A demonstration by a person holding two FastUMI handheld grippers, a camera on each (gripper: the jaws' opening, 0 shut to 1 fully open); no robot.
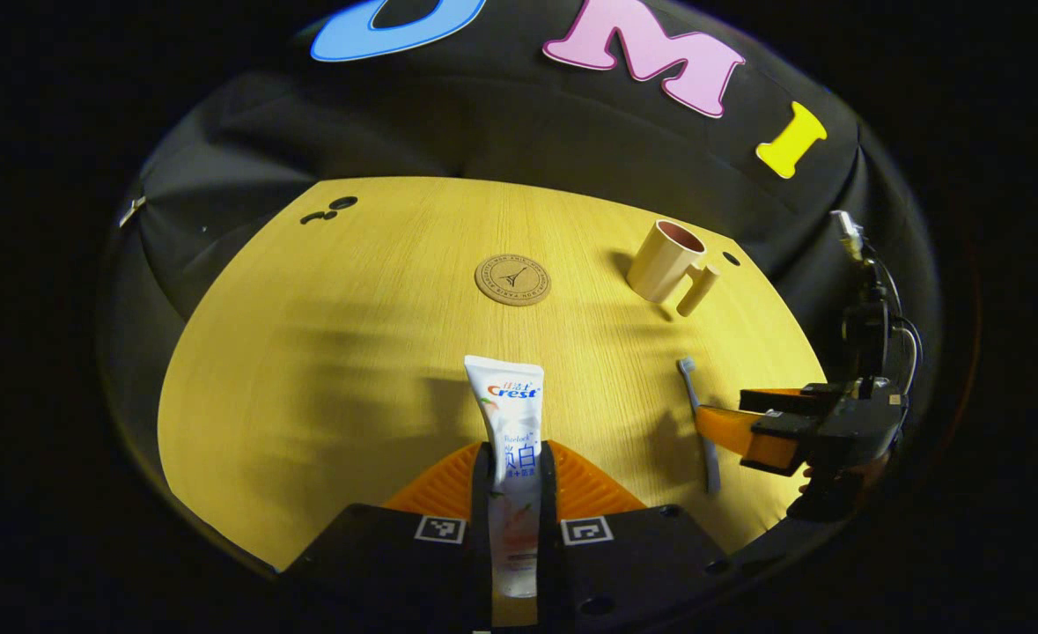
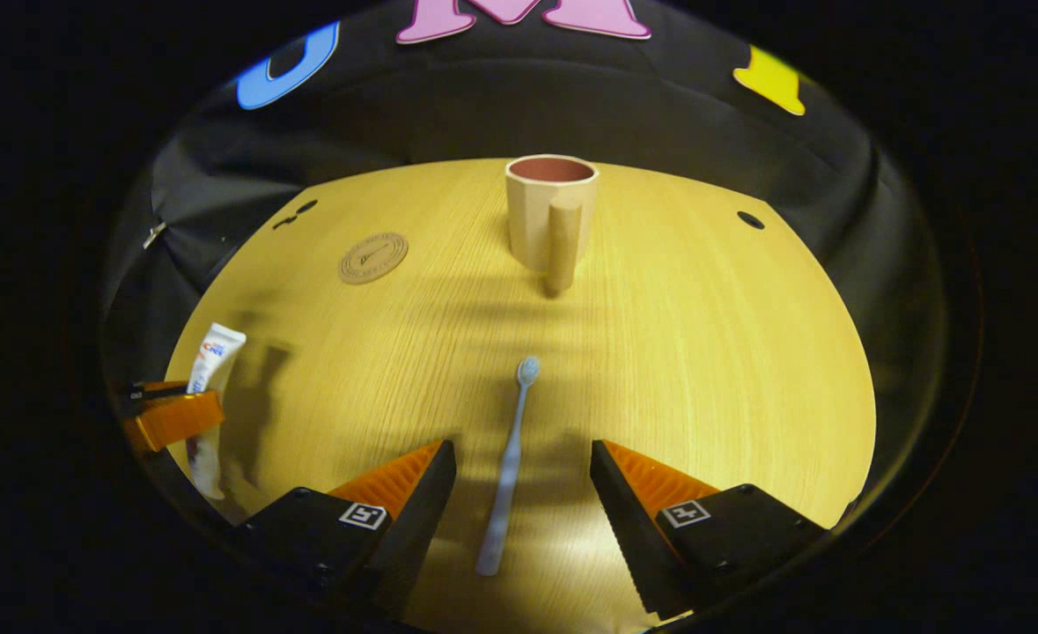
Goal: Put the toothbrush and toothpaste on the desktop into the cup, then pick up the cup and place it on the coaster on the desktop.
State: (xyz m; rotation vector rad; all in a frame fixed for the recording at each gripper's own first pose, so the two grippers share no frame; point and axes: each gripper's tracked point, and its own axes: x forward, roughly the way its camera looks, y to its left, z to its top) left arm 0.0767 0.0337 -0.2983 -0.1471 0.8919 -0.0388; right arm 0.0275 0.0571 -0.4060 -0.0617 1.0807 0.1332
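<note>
A white toothpaste tube (image 1: 511, 431) stands up between the fingers of my left gripper (image 1: 515, 467), which is shut on it. The same tube (image 2: 210, 370) appears at the far left of the right gripper view, held by the left gripper (image 2: 171, 414). A grey-blue toothbrush (image 2: 508, 467) lies flat on the wooden desktop (image 2: 703, 352), between the spread fingers of my right gripper (image 2: 523, 480), which is open around it without touching. In the left gripper view the toothbrush (image 1: 699, 423) lies by the right gripper (image 1: 730, 427). A beige cup (image 2: 547, 211) with a handle stands upright beyond the toothbrush. A round cork coaster (image 2: 372, 257) lies to its left.
The cup (image 1: 666, 261) and the coaster (image 1: 512, 280) sit toward the far side of the desktop (image 1: 307, 370). Small dark holes (image 1: 329, 210) mark the far left corner, and another hole (image 2: 750, 219) lies at the far right. Black cloth surrounds the table.
</note>
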